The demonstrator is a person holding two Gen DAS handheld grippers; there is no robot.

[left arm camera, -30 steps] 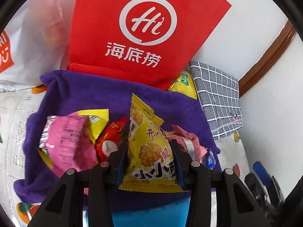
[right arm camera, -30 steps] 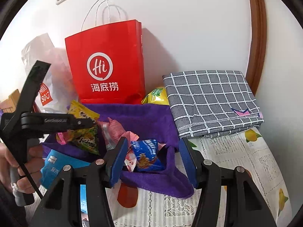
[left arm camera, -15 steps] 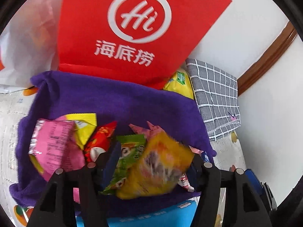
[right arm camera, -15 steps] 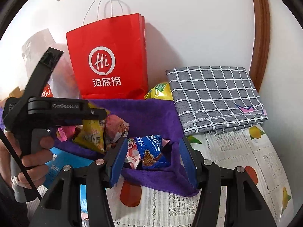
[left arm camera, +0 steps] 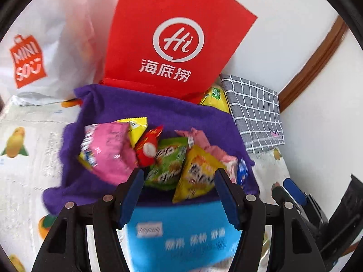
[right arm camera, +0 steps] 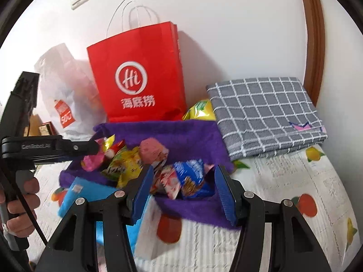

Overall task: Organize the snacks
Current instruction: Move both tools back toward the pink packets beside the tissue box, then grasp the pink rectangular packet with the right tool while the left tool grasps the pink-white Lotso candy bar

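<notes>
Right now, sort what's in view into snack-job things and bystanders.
Job: yellow snack packet, green packet, pink packet, blue packet, purple cloth beneath them, open left gripper.

Bystanders: red paper bag, white plastic bag, grey checked cloth.

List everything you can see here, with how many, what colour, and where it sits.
purple towel: one, purple, spread on the fruit-print tablecloth.
snack packets: about eight, pink, yellow, red, green and blue, heaped on the towel.
blue box: one, light blue, at the towel's near edge.
red paper bag: one, red, white logo, upright against the wall behind the towel.
white plastic bag: one, white with orange print, left of the red bag.
yellow packet: one, yellow-green, between red bag and grey cloth.
checked cloth: one, grey with white lines, folded, right of the towel.
left gripper: black, blue fingers, open, empty, above the heap.
right gripper: same colours, open, empty, around the blue packet.
</notes>
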